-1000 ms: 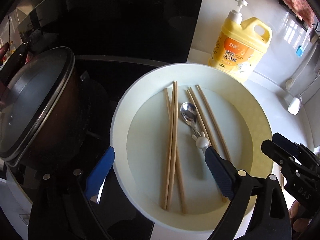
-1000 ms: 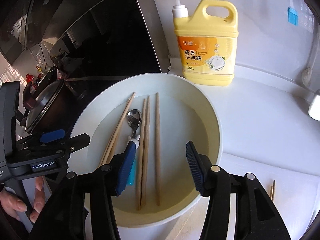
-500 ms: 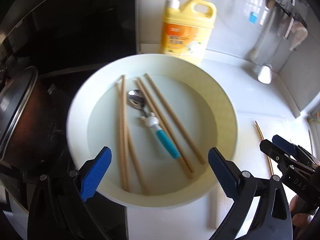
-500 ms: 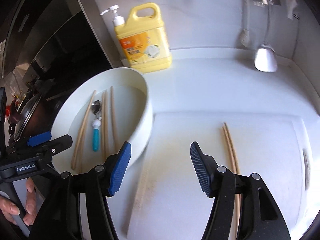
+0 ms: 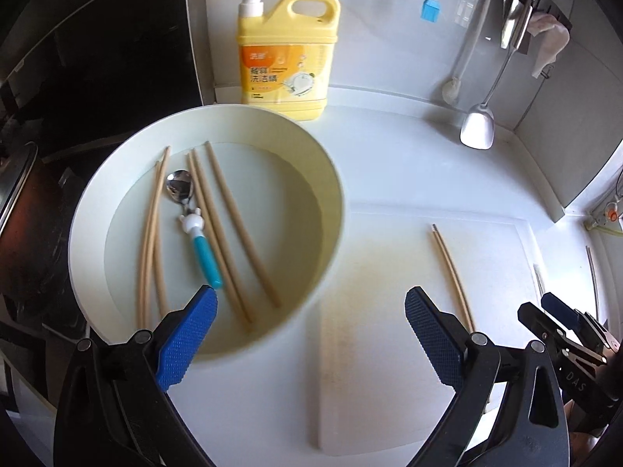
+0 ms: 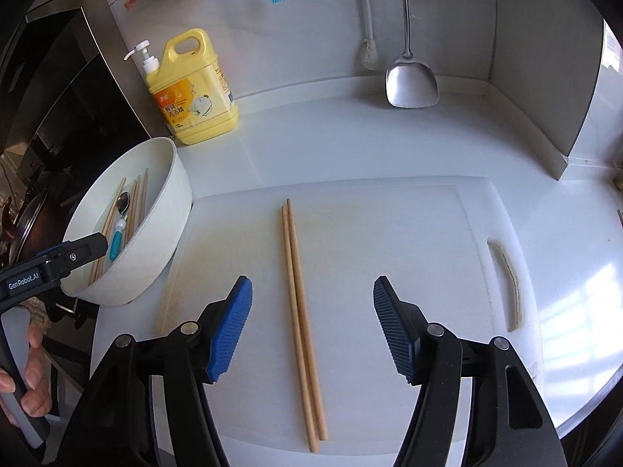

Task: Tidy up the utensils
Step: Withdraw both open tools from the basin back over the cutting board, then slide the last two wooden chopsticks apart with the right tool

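At the bottom of the right wrist view the right tool stands with its blue pads wide apart and nothing between them, hovering over a white cutting board. A pair of chopsticks lies side by side on the board, running up the middle of the frame through the gap between the pads. At the left edge the left tool reaches in over the rim of a white bowl.

In the left wrist view the left tool is likewise spread open and empty, its left pad over the bowl's near rim, its right pad over the board. Inside the bowl, in the left half of the frame, lie more chopsticks and a spoon with a blue handle. Beyond the bowl, at the upper middle, a yellow soap bottle stands on the white surface. A steel spatula hangs against the wall at the upper right.
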The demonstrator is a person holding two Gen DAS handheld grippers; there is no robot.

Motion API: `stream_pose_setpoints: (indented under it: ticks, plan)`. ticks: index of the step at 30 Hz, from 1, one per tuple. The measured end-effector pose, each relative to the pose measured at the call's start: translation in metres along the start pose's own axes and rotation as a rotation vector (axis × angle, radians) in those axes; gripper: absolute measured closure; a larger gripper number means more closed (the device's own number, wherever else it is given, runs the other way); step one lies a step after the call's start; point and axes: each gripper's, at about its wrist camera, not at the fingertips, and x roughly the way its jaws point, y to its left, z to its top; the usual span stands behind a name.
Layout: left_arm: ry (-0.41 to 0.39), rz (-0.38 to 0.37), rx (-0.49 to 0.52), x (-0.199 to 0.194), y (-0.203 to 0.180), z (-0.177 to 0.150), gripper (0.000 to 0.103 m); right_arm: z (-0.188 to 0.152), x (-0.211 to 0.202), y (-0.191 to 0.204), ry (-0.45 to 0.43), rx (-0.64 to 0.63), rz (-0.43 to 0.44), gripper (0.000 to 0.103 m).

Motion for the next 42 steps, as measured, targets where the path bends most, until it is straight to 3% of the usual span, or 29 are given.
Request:
stream_pose_setpoints:
  ticks: [8,13,25,42]
  plan:
    - [0.014,0.118,-0.045,-0.011,-0.064,-0.019,0.006,-0.005,-0.003,-0.042,0.005,-0.104,0.102,0.037]
    - [0.034,0.166,-0.075,-0.018,-0.074,-0.035,0.006,-0.008,0.008,-0.050,0.038,-0.104,0.149,0.037]
    - [0.031,0.169,-0.115,0.004,-0.062,-0.055,0.006,-0.026,0.038,-0.032,0.077,-0.191,0.060,0.038]
    - [0.043,0.169,-0.127,0.013,-0.062,-0.069,0.006,-0.035,0.052,-0.018,0.102,-0.244,0.029,0.037]
